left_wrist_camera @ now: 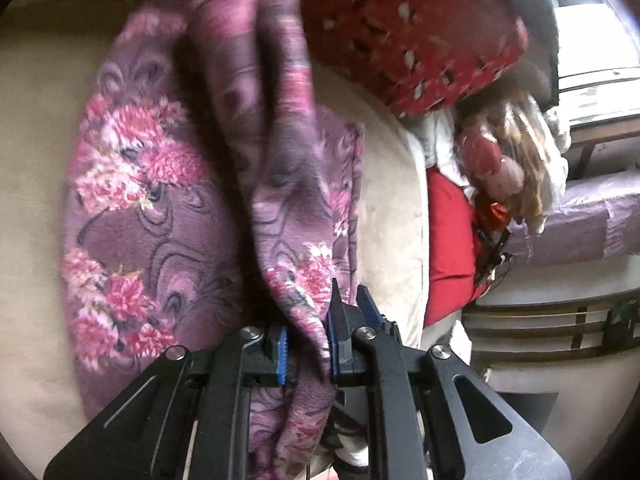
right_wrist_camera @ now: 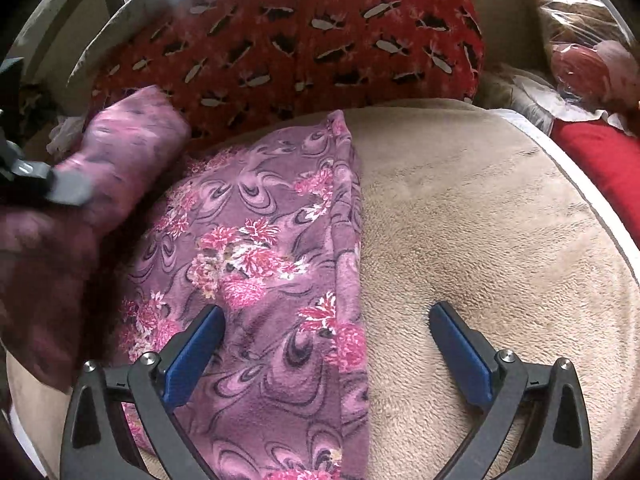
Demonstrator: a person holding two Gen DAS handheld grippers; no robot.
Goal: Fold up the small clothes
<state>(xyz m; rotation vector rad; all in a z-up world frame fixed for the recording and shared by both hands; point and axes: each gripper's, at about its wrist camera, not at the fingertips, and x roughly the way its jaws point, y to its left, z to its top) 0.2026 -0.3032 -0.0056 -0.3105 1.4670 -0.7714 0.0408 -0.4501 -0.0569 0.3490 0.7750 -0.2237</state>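
— left gripper [left_wrist_camera: 306,346]? pinching the purple flowery cloth [right_wrist_camera: 256,248], lifting one part off the beige blanket [right_wrist_camera: 480,220].
— right gripper [right_wrist_camera: 326,354]? wide open, holding nothing. next, probably laying that flap over flat.

Right tongs [right_wrist_camera: 326,344] spread wide over purple floral garment [right_wrist_camera: 256,248] edge — beige blanket [right_wrist_camera: 480,220] beneath.

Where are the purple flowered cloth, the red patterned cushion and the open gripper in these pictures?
cloth [right_wrist_camera: 256,248]: right wrist view, on its flat flowered part.
cushion [right_wrist_camera: 304,36]: right wrist view, on its patterned front.
right gripper [right_wrist_camera: 326,316]: right wrist view, midway between its spread fingertips.
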